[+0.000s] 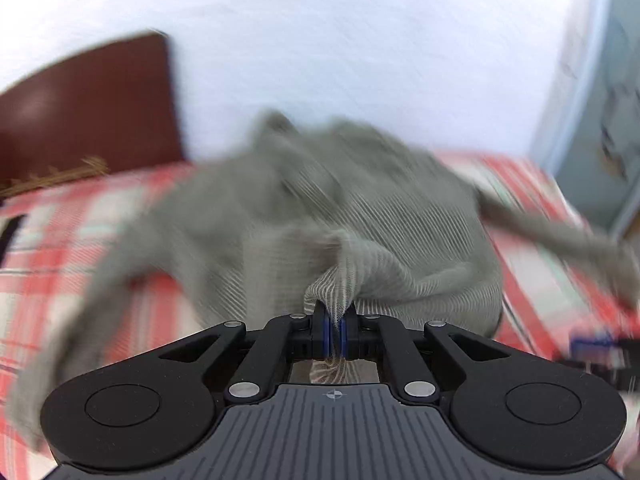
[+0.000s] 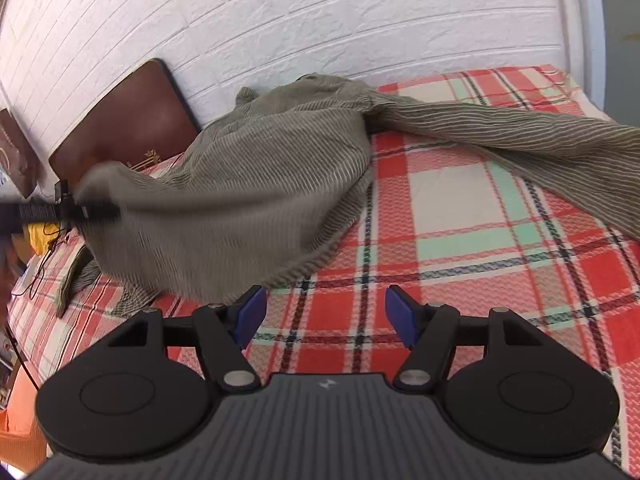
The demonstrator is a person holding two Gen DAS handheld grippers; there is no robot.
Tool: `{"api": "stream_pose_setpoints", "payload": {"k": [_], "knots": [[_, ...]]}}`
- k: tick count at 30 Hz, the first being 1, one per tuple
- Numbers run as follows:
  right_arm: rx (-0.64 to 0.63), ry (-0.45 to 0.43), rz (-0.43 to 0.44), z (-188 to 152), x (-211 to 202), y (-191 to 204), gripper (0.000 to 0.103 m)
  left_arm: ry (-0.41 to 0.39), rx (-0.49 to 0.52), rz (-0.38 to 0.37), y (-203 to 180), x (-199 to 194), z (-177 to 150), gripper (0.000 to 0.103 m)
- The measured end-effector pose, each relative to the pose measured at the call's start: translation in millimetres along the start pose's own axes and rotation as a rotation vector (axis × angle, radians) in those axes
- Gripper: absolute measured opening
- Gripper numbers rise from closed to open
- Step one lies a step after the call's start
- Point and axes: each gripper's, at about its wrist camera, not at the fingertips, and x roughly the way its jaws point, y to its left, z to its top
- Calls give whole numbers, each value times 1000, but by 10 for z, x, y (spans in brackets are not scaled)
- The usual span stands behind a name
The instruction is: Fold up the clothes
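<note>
My left gripper [image 1: 335, 322] pinches a bunched fold of the grey striped sweater [image 2: 256, 184], heaped at 11 o'clock on the plaid bedspread [image 2: 472, 216]. Right gripper [image 2: 326, 312] gapes, empty. Risk: thin pinch slipping under drag.

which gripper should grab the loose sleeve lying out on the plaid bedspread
Right, probably. The right gripper is open and empty above the plaid bedspread, with the sleeve ahead of it. The left gripper is shut on the grey-green striped garment.

One garment [image 2: 248, 168], one bedsheet [image 2: 480, 240], two headboards [image 2: 132, 120].
</note>
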Motion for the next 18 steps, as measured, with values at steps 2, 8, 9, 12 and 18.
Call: {"api": "stream_pose_setpoints", "payload": {"k": [2,8,9,12,18], "knots": [[-18,11,12,10,67,67,70,-39,-26,58,166,-66,178,2],[-95,33,43,89,318,343,70,-86,-80,205,623,-32,512,2],[-110,34,43,108,365,385,70,-83,-95,217,711,-9,542,2],[-170,24,18,178,514,482,70,-58,-128,225,870,106,595,3],[-260,-23,-61,448,859,476,69,-31,-102,229,942,292,516,5]]}}
